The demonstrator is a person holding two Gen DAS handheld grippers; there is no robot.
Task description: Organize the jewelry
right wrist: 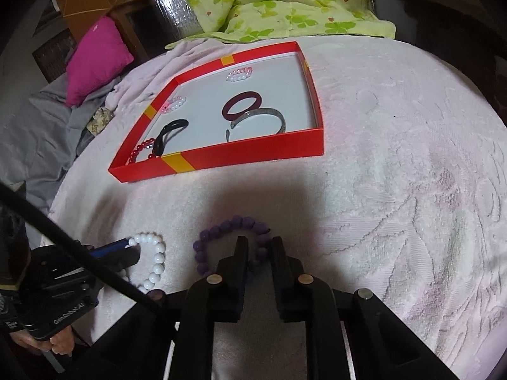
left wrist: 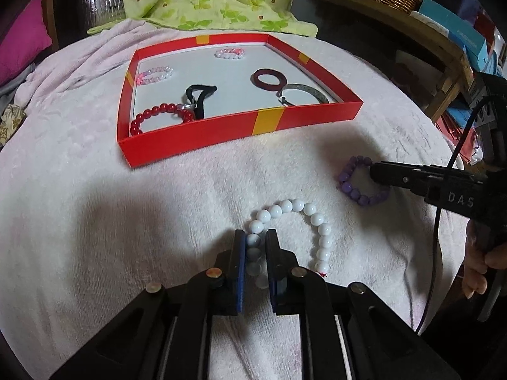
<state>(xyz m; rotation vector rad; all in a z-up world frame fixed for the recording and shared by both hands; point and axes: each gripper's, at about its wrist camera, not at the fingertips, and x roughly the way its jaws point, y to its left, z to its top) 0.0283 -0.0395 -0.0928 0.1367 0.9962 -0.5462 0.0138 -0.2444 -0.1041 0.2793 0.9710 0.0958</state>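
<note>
On the pale blanket (left wrist: 95, 190), the left gripper (left wrist: 256, 237) has its fingers clamped on one side of the white bead bracelet (left wrist: 304, 218), which lies in front of the red tray (left wrist: 221, 133). The tray holds a red bead bracelet (left wrist: 158, 115), a black hair tie (left wrist: 199, 98), a dark ring (left wrist: 269, 79) and a grey bangle (left wrist: 304, 91). To the right, the right gripper (right wrist: 259, 247) has its fingers closed on the purple bead bracelet (right wrist: 221, 231).
</note>
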